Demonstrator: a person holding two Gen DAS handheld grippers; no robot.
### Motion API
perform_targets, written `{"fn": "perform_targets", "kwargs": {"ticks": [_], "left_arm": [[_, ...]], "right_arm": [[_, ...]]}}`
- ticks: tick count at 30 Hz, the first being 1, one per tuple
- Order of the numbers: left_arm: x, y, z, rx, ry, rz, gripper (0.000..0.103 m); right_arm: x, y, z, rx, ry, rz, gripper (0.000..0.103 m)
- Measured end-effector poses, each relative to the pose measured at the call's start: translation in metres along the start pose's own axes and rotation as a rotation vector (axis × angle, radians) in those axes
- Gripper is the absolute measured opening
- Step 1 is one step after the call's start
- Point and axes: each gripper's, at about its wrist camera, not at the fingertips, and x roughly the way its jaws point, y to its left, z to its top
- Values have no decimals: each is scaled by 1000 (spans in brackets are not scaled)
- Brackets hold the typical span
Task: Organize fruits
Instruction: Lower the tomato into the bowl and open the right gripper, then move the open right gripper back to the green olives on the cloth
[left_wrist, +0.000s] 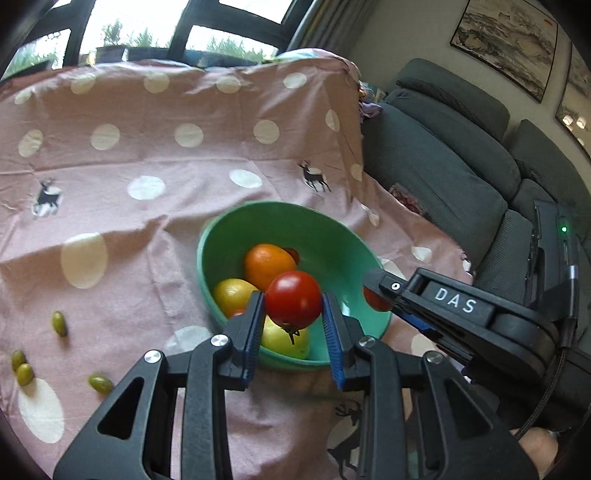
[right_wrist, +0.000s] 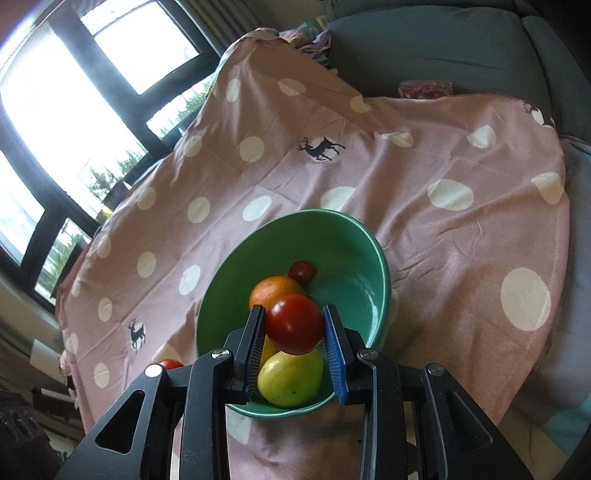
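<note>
Both tongs grip 1 round red tomato each over the green ceramic bowl (left_wrist: 317, 229): the left gripper (left_wrist: 293, 314) clamps a tomato (left_wrist: 293, 299), the right gripper (right_wrist: 293, 332) another tomato (right_wrist: 294, 323). The bowl already holds an orange, yellow fruits and a small tomato. 4 green grapes (left_wrist: 59, 323) remain on the pink dotted cloth (left_wrist: 147, 147) at 9 o'clock.
</note>
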Motion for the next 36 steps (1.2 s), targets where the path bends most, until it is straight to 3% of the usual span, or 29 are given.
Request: {"fn": "perform_targets", "kwargs": {"ticks": [12, 22, 27, 32, 36], "left_arm": [[31, -5, -6, 6, 78, -23, 31], [33, -1, -9, -1, 75, -10, 32], [19, 4, -5, -14, 33, -16, 57], [-7, 23, -2, -59, -4, 75, 70], [-36, 57, -1, -141, -28, 244, 72]], "right_arm": [[20, -12, 0, 12, 57, -60, 33], [22, -12, -1, 10, 50, -74, 33], [18, -13, 1, 11, 38, -63, 35], [10, -5, 2, -12, 12, -38, 42], [5, 10, -1, -43, 8, 18, 48]]}}
